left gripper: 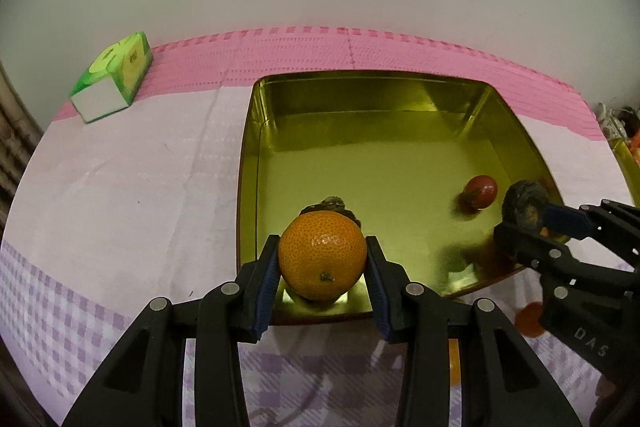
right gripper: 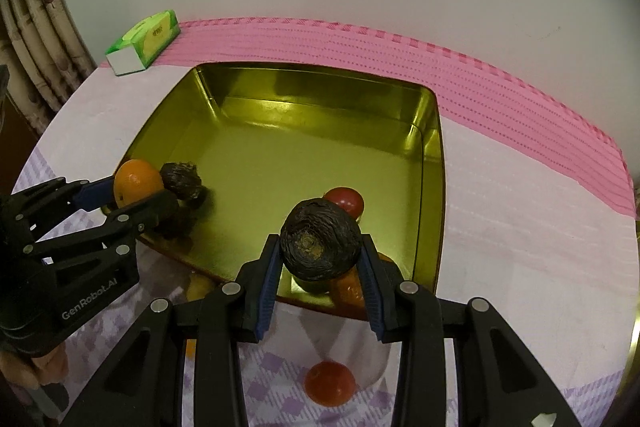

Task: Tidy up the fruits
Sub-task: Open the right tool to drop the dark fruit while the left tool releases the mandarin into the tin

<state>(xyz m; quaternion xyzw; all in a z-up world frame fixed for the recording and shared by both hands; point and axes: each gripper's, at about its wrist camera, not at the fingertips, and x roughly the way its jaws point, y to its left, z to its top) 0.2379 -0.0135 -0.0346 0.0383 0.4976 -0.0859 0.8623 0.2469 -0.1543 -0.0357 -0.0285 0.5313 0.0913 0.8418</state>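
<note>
In the left wrist view my left gripper (left gripper: 323,247) is shut on an orange (left gripper: 322,259), just above the near edge of a gold metal tray (left gripper: 245,163). A dark wrinkled fruit (left gripper: 330,205) lies in the tray right behind the orange, and a red fruit (left gripper: 480,191) lies near the tray's right wall. In the right wrist view my right gripper (right gripper: 320,243) is shut on another dark wrinkled fruit (right gripper: 320,247) over the tray's near right corner (right gripper: 438,155). The red fruit (right gripper: 344,201) sits just beyond it.
A green tissue box (left gripper: 112,83) stands at the far left on the pink cloth. On the checked cloth in front of the tray lie a red fruit (right gripper: 330,383), an orange fruit (right gripper: 348,291) and a yellowish one (right gripper: 198,287). A wall is behind the table.
</note>
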